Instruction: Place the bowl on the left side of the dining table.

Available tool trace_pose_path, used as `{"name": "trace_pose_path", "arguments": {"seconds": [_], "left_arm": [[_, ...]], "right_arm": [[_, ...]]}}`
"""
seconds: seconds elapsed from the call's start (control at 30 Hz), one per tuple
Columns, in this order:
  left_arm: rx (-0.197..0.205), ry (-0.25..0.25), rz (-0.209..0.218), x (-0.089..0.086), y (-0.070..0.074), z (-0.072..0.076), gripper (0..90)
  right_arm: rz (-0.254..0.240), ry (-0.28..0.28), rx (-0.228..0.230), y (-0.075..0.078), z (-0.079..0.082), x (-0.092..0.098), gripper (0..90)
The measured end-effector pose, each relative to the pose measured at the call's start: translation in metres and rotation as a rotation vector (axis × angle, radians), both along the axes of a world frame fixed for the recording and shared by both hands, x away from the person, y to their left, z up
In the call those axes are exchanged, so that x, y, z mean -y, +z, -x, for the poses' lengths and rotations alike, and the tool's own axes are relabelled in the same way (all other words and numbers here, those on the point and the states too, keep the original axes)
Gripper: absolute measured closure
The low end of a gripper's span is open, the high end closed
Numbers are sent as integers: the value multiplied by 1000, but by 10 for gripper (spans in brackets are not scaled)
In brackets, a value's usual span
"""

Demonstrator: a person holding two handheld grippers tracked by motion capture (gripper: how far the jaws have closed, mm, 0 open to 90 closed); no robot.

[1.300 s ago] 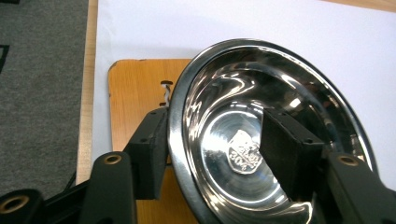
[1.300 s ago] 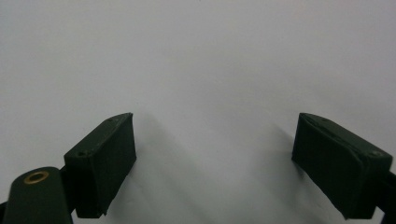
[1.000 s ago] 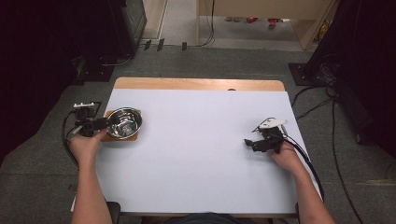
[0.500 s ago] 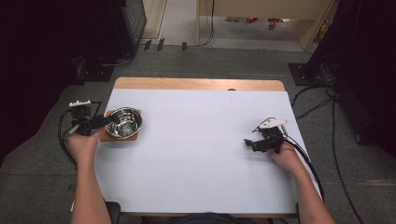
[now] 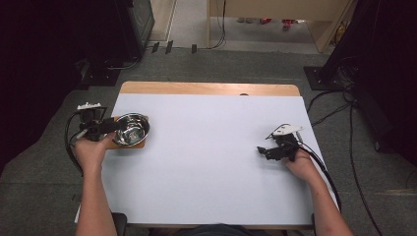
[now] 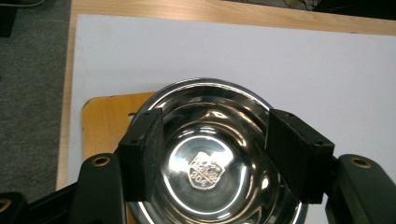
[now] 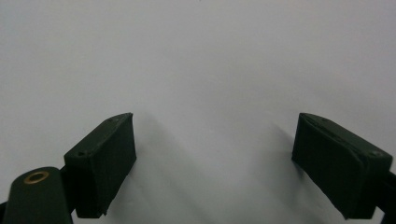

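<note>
Bowl [image 5: 131, 130] on wooden board [image 5: 114, 143] sits just ahead of left gripper [image 5: 109, 127], whose jaws have just been opening, clear of the rim; right gripper [image 5: 261, 151] well apart, jaws wide, empty.

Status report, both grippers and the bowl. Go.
Left gripper open, jaws just been opening, above steel bowl on wooden board. Right gripper open, empty, on white table. Nothing in the way.

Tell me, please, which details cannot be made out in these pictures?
- Steel bowl: left gripper view, near rim cut off by the bottom edge; stamped lettering too small to read.
- Wooden board: high view, mostly covered by the bowl.
- Left gripper: high view, too small to tell whether its pads touch the bowl.
</note>
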State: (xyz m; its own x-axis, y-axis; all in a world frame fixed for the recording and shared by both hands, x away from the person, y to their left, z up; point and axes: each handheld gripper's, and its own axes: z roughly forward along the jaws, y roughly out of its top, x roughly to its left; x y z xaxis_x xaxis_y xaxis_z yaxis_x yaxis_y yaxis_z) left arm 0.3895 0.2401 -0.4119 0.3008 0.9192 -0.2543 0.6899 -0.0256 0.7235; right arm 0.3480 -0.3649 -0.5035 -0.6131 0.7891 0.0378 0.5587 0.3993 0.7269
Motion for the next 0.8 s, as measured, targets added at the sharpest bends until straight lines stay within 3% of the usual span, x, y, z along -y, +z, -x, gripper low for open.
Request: {"name": "trace_pose_path", "arguments": {"seconds": [0.8], "left_arm": [[50,-160,-49,66,8,3,343]], "right_arm": [[0,0,0,0,0,0,130]]}}
